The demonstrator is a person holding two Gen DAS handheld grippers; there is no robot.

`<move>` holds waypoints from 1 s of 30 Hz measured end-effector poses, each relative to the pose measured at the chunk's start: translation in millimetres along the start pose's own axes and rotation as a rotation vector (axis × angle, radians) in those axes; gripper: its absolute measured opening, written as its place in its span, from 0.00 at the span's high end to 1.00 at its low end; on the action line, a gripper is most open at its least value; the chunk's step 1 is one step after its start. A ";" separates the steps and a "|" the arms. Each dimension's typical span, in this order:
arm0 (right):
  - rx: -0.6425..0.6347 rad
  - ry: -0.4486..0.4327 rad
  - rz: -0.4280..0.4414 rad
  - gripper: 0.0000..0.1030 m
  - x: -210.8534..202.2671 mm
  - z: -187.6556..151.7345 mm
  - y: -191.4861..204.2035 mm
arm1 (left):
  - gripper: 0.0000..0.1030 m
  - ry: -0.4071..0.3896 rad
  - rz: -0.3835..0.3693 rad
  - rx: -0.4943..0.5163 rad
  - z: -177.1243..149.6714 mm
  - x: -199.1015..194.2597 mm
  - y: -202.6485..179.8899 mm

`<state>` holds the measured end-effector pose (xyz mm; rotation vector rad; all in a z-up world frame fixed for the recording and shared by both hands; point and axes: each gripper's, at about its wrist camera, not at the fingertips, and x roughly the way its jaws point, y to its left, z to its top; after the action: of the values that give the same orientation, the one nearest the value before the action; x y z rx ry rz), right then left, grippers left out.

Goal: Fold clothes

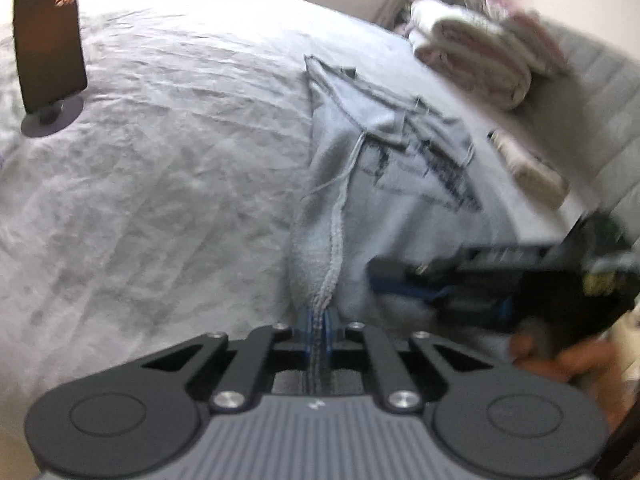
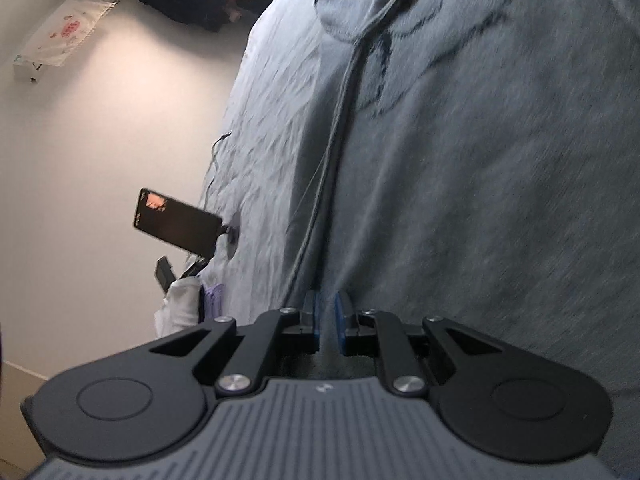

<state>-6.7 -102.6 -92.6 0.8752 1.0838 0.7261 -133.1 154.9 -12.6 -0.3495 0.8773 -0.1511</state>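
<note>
a: where does the grey shirt point(image 1: 400, 184) lie?

b: on the white bed sheet point(image 1: 160, 160), right of centre in the left wrist view, with a dark print facing up and a seam running toward the camera.

a: state of the left gripper point(image 1: 318, 320)?

b: its blue pads are pressed together on the ribbed hem of the shirt.

a: and the right gripper point(image 2: 327, 322)?

b: nearly closed, pinching a fold of the same shirt between its pads; it also shows blurred at the right of the left wrist view.

a: other objects?

b: a phone point(image 1: 48, 40) upright on a round stand on the sheet, and folded towels point(image 1: 480, 52) beyond the shirt.
</note>
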 end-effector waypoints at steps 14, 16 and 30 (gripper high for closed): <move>-0.021 0.242 0.051 0.93 10.4 -29.7 7.1 | 0.95 -0.008 -0.147 -0.003 -1.2 0.5 -9.7; -0.030 0.300 0.049 0.93 5.7 -34.3 6.1 | 0.95 0.005 -0.159 0.007 -1.1 2.3 -11.4; -0.055 0.180 0.002 0.58 -57.1 4.6 -2.4 | 0.89 0.246 -0.218 0.061 -11.1 36.6 -30.1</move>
<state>-19.9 -153.1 -69.0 0.7753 1.2168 0.8451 -118.1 114.3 -34.9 -0.3743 1.0741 -0.4289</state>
